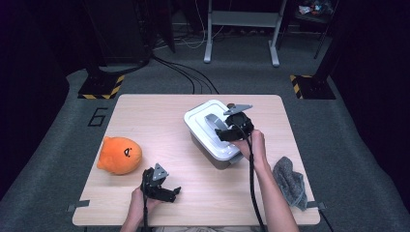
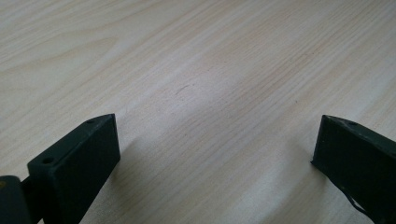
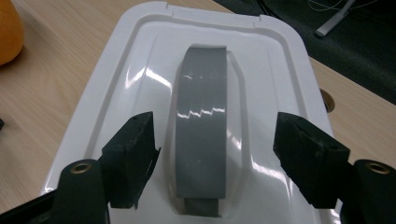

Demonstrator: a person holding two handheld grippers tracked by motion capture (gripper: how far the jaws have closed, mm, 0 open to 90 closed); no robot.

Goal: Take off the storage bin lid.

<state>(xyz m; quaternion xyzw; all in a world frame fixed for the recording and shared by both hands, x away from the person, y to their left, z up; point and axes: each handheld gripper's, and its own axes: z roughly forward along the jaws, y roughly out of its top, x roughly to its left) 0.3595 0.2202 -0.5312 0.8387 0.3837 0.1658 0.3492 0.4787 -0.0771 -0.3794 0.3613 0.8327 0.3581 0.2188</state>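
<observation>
At centre frame, the right tongs [image 3: 215, 154] gape wide astride the white plastic box lid's grey handle [image 3: 201, 126]; lower left, the left tongs [image 2: 215, 158] gape wide over bare wooden surface [image 2: 196, 70]

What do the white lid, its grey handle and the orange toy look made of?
White lid: likely glossy moulded plastic, with sharp light reflections. Grey handle: smooth plastic too, same sheen. Orange toy: soft plush fabric, judging by its matte, rounded look.

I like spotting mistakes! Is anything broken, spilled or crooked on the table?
Nothing looks broken or spilled. The white box sits turned at an angle to the table's edges, lid on. The grey cloth lies crumpled at the right edge.
</observation>
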